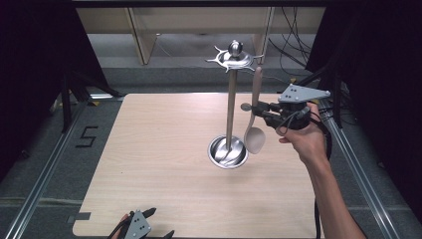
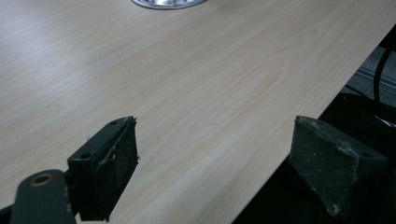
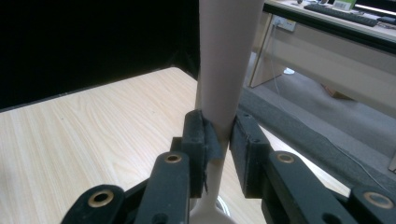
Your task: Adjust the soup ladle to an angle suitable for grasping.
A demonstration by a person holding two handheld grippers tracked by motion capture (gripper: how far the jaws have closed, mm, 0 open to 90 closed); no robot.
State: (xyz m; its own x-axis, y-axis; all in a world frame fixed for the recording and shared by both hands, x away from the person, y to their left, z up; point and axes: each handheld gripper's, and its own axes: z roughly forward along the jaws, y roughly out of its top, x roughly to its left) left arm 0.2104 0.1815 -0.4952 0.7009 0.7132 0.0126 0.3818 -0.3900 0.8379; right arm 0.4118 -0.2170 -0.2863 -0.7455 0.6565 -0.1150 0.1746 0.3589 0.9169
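Note:
A steel utensil stand [image 1: 230, 102] rises from a round dished base [image 1: 227, 152] near the middle of the wooden table [image 1: 159, 149], with a ring of hooks [image 1: 234, 58] at its top. Just right of the pole, a beige spoon [image 1: 254, 124] hangs upright, bowl down, above the table. My right gripper [image 1: 255, 110] is shut on the spoon's handle [image 3: 224, 79], which runs up between the pads [image 3: 198, 137]. My left gripper [image 1: 161, 222] stands open at the table's near edge, with nothing between its fingers [image 2: 109, 168]; the stand's base [image 2: 168, 3] lies far ahead of it.
Metal rails [image 1: 45, 169] run along both sides of the table on grey floor. Wooden furniture legs [image 1: 144, 40] and loose cables [image 1: 293, 45] stand behind the far edge. A desk with a keyboard [image 3: 345, 13] lies beyond the table.

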